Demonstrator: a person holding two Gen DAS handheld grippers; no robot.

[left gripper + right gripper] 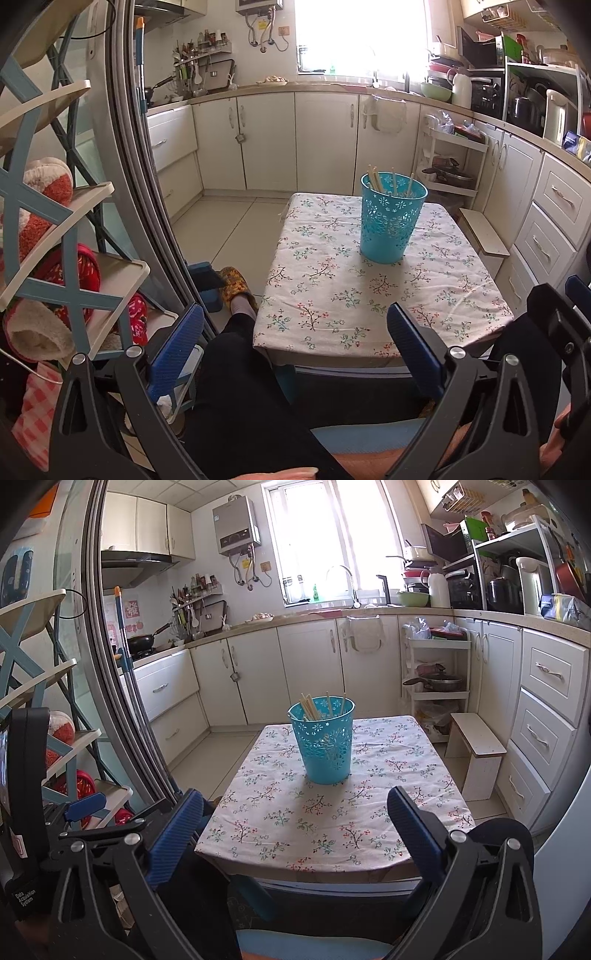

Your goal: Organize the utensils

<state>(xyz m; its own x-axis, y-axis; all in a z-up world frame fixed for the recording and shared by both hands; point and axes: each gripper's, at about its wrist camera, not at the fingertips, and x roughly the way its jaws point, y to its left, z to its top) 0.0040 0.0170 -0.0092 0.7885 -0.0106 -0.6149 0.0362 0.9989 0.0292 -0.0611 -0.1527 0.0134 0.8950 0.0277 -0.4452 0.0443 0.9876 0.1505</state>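
A teal cup with cut-out flower patterns stands upright on the tabletop, toward the far edge and roughly midway between the side edges. Several pale chopsticks stand in it, leaning against the rim with their tops poking out. The tabletop is covered by a floral cloth, and nothing else lies on it.

The left tool is held off the near edge, its blue pads wide apart and empty; the near left corner of the tabletop shows between them. The right tool is also held off the near edge, its pads likewise spread wide and holding nothing. Both tools are well apart from the cup.

In the left view, a person's dark-clothed leg and patterned slipper show beside the left edge.
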